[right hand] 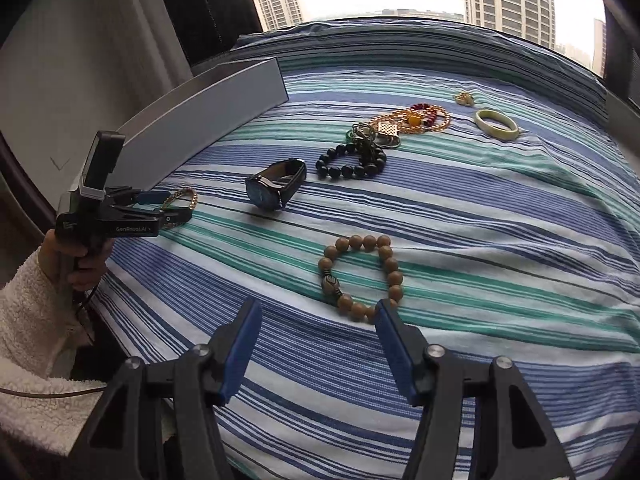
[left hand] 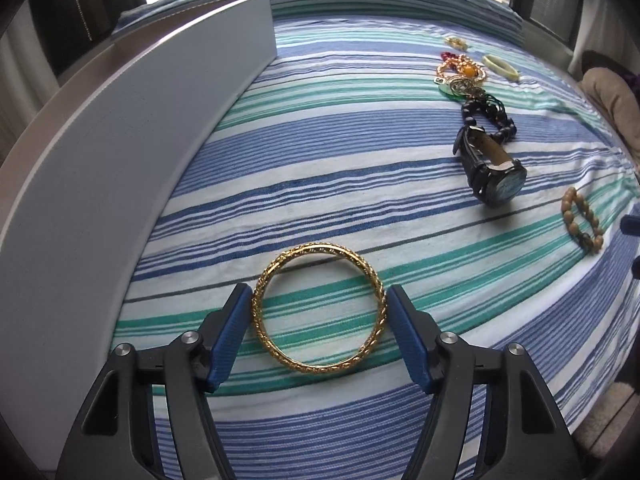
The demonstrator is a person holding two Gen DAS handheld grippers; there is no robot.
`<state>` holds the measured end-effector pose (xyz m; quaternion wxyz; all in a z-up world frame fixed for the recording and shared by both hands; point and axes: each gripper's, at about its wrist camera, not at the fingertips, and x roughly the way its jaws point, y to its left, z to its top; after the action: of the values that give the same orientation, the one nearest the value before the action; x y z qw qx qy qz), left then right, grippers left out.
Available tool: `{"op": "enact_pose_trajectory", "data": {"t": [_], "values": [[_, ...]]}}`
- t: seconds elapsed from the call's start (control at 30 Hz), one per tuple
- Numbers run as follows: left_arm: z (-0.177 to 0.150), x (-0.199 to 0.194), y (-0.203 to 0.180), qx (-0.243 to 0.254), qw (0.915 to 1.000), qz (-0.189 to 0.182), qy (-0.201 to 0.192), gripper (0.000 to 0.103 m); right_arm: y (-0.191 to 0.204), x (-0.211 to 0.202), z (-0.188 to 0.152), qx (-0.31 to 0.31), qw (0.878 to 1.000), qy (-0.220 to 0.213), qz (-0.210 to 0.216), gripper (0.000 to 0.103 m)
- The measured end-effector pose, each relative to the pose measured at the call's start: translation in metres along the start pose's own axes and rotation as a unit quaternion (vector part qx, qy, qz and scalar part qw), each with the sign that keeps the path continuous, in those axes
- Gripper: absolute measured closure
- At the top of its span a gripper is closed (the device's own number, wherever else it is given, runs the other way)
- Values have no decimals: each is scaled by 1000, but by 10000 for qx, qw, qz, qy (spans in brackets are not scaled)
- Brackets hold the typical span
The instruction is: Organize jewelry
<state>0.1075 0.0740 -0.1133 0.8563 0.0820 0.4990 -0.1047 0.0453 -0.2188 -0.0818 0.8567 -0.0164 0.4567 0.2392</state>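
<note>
Left hand-held gripper [left hand: 318, 304]: blue pads flank gold bangle [left hand: 318, 310] flat on striped bed [left hand: 340, 168], seemingly touching rim, grip unconfirmed. Squeeze evenly across widest span, lift level toward grey box [left hand: 132, 152]. Right hand-held gripper [right hand: 316, 320] open, empty, near wooden bead bracelet [right hand: 360, 276].

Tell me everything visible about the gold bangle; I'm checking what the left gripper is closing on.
The gold bangle is a rigid closed ring of yellow metal with a twisted, rope-like pattern. It lies flat on the striped bedspread, near the grey box. The left gripper straddles it, its blue fingers at either side, apparently touching its outer rim. No other jewelry touches it.
</note>
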Motion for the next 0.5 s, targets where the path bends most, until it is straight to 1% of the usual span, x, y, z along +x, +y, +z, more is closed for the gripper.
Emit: {"op": "enact_pose_trajectory", "data": {"t": [0.07,0.13,0.27,0.3,0.33,0.37,0.4,0.43,0.5], "values": [[-5,-8,-1,-81,10000,-48,-25,33,4,17,7,-307,9993,211,66,44],[-10,-16,0,-192,9997,-111,-56,33,6,34,11,-580,9975,397,-75,47],[-21,-29,4,-471,9986,-205,-80,33,3,58,14,-743,9954,597,-129,53],[-23,-33,5,-543,9982,-214,-100,33,4,62,12,-789,9948,639,-123,57],[-25,-37,5,-616,9978,-222,-120,33,6,62,10,-883,9942,574,-203,62],[-27,-41,7,-706,9971,-237,-136,33,8,62,8,-974,9930,592,-302,70],[-29,-45,9,-801,9963,-266,-148,33,10,61,7,-1028,9917,613,-480,90],[-31,-51,11,-885,9955,-305,-170,34,9,60,7,-950,9918,664,-534,89],[-34,-65,14,-1005,9941,-325,-248,34,8,50,8,-709,9943,637,-487,89]]}}
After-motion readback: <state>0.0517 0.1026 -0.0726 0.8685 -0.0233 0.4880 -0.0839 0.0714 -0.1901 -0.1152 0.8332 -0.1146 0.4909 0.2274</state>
